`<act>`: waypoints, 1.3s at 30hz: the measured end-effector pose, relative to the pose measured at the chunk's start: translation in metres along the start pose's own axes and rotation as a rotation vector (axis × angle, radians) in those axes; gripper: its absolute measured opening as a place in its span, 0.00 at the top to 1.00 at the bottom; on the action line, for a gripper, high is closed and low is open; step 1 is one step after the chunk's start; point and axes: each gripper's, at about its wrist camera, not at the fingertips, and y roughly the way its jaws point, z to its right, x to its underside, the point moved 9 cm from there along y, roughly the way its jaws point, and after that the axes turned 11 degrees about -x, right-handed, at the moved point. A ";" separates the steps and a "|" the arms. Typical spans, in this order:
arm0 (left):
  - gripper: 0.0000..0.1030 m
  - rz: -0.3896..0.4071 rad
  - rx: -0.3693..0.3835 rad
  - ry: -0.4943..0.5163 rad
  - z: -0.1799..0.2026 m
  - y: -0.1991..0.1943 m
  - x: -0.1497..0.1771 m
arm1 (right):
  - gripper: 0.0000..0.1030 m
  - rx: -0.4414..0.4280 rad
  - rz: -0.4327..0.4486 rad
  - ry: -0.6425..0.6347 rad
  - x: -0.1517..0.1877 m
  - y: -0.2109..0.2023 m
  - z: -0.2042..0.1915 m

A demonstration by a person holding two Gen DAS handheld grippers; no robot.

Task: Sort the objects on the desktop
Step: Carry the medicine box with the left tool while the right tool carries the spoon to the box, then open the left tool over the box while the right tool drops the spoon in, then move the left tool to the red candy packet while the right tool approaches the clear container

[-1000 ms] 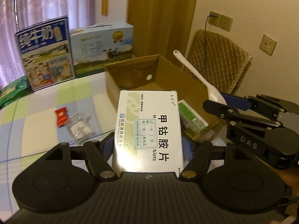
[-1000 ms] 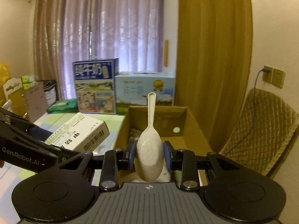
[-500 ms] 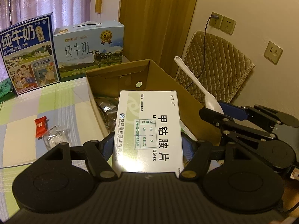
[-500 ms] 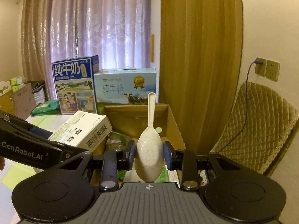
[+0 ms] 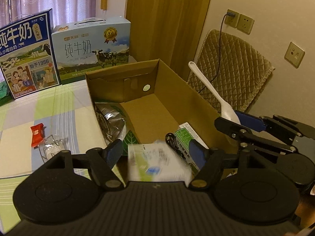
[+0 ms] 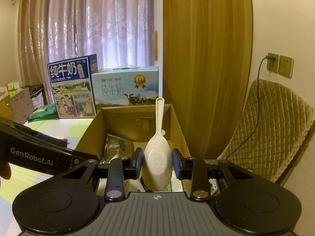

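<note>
Left gripper (image 5: 155, 153): I've opened my jaws wide; the medicine box (image 5: 157, 164), clamped a moment ago, is blurred, dropping into the cardboard box (image 5: 177, 82) at its near end.
Right gripper (image 6: 157, 163): pads hug the rice spoon (image 6: 157, 157), poised over the carton.
Meaning: one item sorted, spoon next.

Matt brown cardboard box (image 5: 177, 90) showing raw paper walls; inside it, crinkled glossy foil bag (image 5: 111, 118). Beside the box, speckled smooth plastic spoon (image 6: 157, 157) gleaming; quilted cloth chair cover (image 6: 271, 125).
</note>
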 end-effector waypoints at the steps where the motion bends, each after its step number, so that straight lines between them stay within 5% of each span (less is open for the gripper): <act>1: 0.32 0.000 -0.003 -0.001 -0.001 0.000 0.000 | 0.71 0.000 -0.001 -0.001 0.000 0.000 0.000; 14: 0.32 0.001 -0.057 -0.076 -0.047 -0.021 0.019 | 0.70 -0.042 -0.033 -0.011 -0.006 0.017 -0.013; 18: 0.30 -0.001 -0.071 -0.103 -0.061 -0.029 0.029 | 0.51 -0.039 -0.037 -0.005 -0.002 0.017 -0.014; 31: 0.26 -0.017 -0.096 -0.160 -0.086 -0.056 0.065 | 0.40 -0.046 -0.056 0.050 0.025 -0.024 -0.031; 39: 0.18 -0.011 -0.131 -0.162 -0.103 -0.080 0.080 | 0.20 -0.085 -0.037 0.054 0.021 -0.046 -0.067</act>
